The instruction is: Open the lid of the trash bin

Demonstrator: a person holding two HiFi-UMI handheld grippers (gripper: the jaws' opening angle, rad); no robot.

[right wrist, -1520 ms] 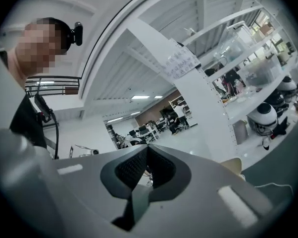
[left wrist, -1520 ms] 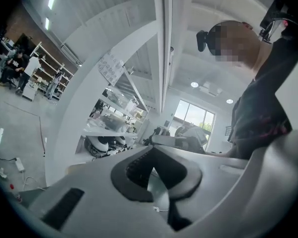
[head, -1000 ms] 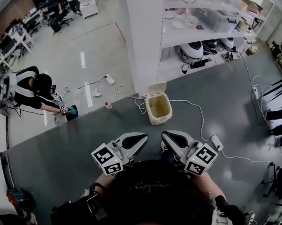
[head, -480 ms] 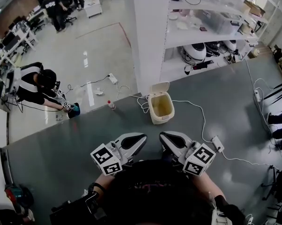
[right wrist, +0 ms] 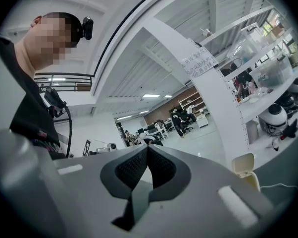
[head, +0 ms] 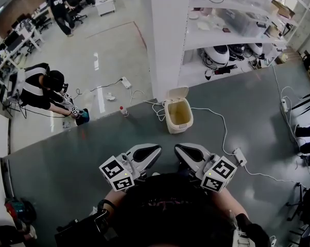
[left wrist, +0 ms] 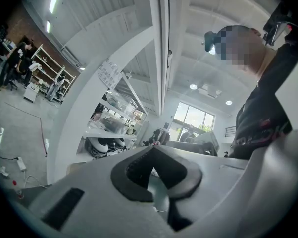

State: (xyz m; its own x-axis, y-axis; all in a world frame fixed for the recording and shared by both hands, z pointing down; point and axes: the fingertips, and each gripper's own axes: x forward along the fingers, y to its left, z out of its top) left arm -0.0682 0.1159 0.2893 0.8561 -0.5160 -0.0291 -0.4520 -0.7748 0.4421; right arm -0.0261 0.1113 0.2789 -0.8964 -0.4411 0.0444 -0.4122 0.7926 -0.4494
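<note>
Bin lid up, both our grippers clenched on nothing.
We hold the left gripper (head: pixel 159 150) and right gripper (head: pixel 176 148) close to our body, tips near each other. In both gripper views the fingers are pressed together with nothing between them. The trash bin (head: pixel 178 117) sits on the grey floor mat (head: pixel 247 112), well ahead of both grippers and just in front of the white shelf unit (head: pixel 217 30). Its lid (head: pixel 176 93) stands raised at the back, and a white cable (head: pixel 217 122) runs beside it.
</note>
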